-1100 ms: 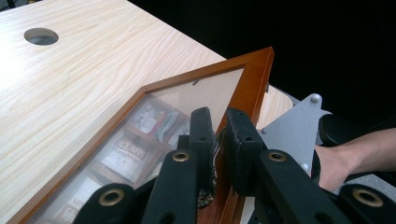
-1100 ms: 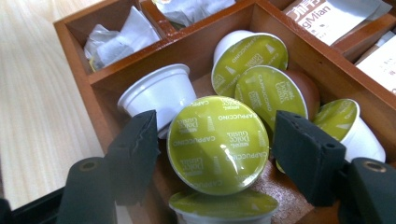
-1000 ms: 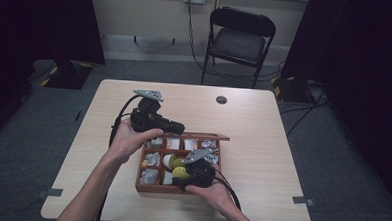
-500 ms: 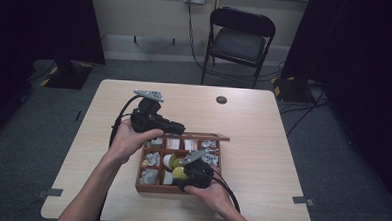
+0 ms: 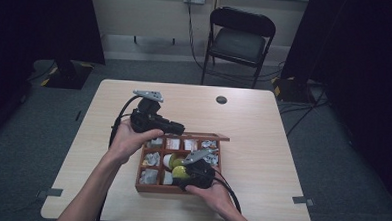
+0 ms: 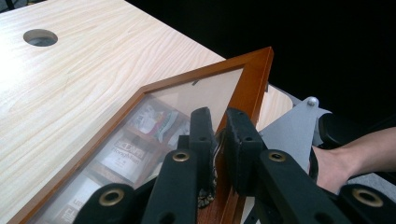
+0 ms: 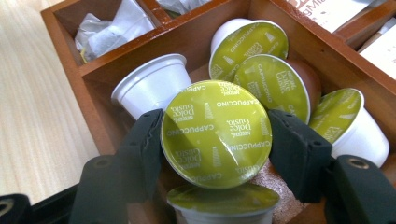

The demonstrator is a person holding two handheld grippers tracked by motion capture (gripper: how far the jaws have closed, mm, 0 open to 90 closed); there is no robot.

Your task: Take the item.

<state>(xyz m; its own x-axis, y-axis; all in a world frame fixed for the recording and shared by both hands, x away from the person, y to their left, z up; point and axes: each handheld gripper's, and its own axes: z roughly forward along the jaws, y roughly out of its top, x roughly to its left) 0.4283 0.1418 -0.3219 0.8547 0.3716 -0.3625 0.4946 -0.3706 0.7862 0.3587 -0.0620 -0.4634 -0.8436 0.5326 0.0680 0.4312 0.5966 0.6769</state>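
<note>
The right gripper (image 7: pixel 215 140) has just been closing its jaws, and they now clamp a green-lidded coffee capsule (image 7: pixel 216 133) by its rim, one pad on each side of the foil lid. The capsule sits in the near middle compartment of the wooden box (image 5: pixel 148 187), among several others of its kind. It looks light and small, a thin plastic cup under a foil lid that would dent or puncture under a hard squeeze; the smooth tapered wall would likely slip, so the stiffer rim under the lid seems the best place to hold. The left gripper (image 6: pixel 219 135) is shut on the frame of the box's glazed lid (image 6: pixel 252 88), holding it raised at the far edge of the box. The high view shows the whole layout: the box near the middle of the tabletop (image 5: pixel 263 123), the left hand (image 5: pixel 127 140) at its far left corner and the right hand (image 5: pixel 213 194) at its near edge. The right gripper view shows the capsule's print and its neighbours, a white capsule (image 7: pixel 152 88) lying on its side just to the left, while the left gripper view shows sachets through the lid's pane.
</note>
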